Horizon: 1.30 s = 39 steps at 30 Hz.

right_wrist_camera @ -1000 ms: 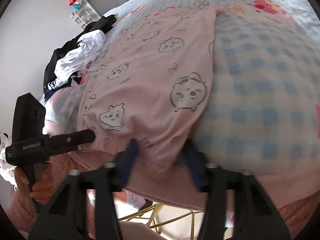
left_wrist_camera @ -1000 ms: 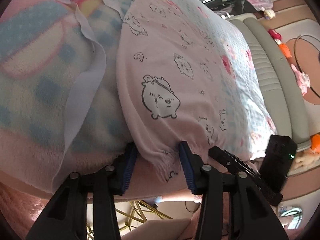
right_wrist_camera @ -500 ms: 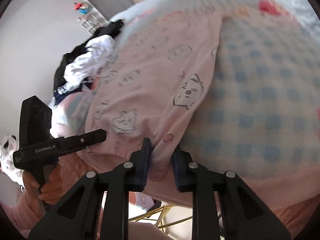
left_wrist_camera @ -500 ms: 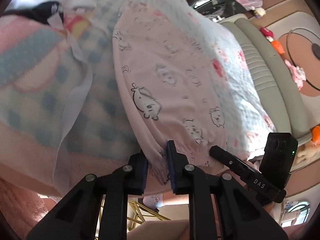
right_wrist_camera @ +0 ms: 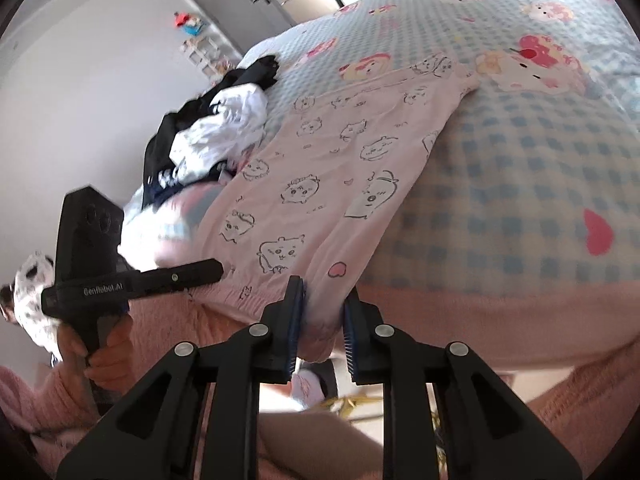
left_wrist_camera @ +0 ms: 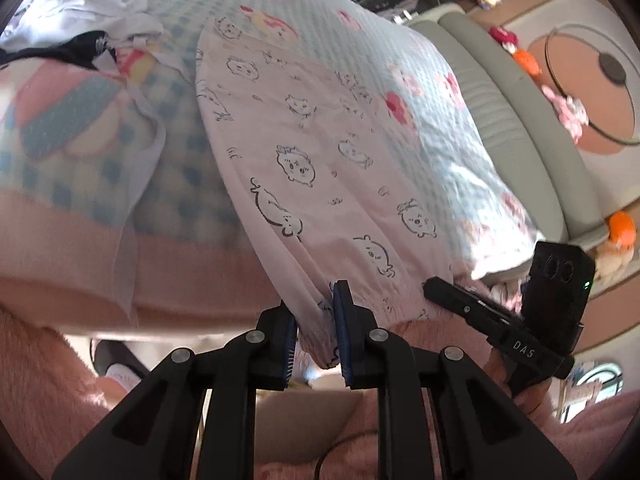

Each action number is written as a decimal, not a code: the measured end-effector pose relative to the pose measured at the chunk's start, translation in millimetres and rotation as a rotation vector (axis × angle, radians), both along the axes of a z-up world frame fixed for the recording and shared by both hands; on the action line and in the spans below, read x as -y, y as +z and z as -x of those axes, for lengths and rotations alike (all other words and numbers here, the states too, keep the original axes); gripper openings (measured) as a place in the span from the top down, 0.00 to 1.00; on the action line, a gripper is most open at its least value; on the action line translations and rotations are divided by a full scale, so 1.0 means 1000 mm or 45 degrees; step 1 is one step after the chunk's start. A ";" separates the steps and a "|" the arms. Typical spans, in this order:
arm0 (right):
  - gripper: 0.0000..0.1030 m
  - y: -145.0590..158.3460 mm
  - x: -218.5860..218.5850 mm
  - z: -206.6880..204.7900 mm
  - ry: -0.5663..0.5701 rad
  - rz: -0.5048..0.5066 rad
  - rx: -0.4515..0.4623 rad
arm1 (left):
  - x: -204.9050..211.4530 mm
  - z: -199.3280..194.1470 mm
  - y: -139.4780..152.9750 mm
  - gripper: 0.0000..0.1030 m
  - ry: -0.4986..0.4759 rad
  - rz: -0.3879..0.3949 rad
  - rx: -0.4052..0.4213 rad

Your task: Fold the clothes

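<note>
Pale pink pyjama trousers (left_wrist_camera: 312,152) with cartoon animal prints lie flat on the bed, waistband at the near edge. My left gripper (left_wrist_camera: 316,340) is shut on the waistband's left corner. My right gripper (right_wrist_camera: 320,328) is shut on the waistband's right corner; the trousers (right_wrist_camera: 340,184) stretch away from it. Each gripper shows in the other's view: the right one (left_wrist_camera: 504,328) beside the waistband, the left one (right_wrist_camera: 132,280) likewise.
A blue-checked blanket (right_wrist_camera: 520,200) with a pink border covers the bed. A heap of white and dark clothes (right_wrist_camera: 208,132) lies at the far left side of the bed, also seen in the left wrist view (left_wrist_camera: 80,8). A grey headboard (left_wrist_camera: 512,120) runs along the right.
Both grippers closed from open onto the waistband corners, and have since pulled back and lifted a little, so more of the trousers and bed shows.
</note>
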State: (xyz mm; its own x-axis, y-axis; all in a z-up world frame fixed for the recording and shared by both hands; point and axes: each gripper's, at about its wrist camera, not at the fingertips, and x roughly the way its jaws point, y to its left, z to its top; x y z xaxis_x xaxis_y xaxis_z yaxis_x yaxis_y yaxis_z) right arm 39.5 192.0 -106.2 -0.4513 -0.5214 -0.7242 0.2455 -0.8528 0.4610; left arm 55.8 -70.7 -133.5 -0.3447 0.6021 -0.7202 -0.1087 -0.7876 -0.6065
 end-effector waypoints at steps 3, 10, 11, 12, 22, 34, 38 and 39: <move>0.83 0.001 0.000 -0.015 0.018 -0.044 0.008 | -0.007 -0.010 -0.003 0.83 -0.038 0.051 0.015; 0.83 0.005 -0.009 -0.002 -0.011 0.037 0.007 | -0.010 0.015 0.012 0.82 -0.050 0.038 -0.056; 0.83 0.009 -0.010 0.004 -0.015 0.058 -0.005 | -0.009 0.024 0.018 0.82 -0.042 0.034 -0.084; 0.83 0.013 -0.012 0.013 -0.018 0.077 -0.016 | -0.010 0.034 0.022 0.82 -0.041 0.035 -0.112; 0.68 0.006 0.001 0.117 -0.160 -0.077 -0.060 | 0.004 0.130 -0.011 0.46 0.150 0.041 -0.119; 0.41 0.022 -0.020 0.110 -0.260 -0.109 -0.187 | 0.028 0.089 -0.007 0.46 0.283 0.058 -0.399; 0.41 0.019 -0.007 0.096 -0.143 -0.292 -0.212 | 0.030 0.086 -0.006 0.46 0.235 0.167 -0.415; 0.41 0.016 -0.005 0.092 -0.120 -0.330 -0.205 | 0.029 0.085 -0.006 0.46 0.216 0.204 -0.417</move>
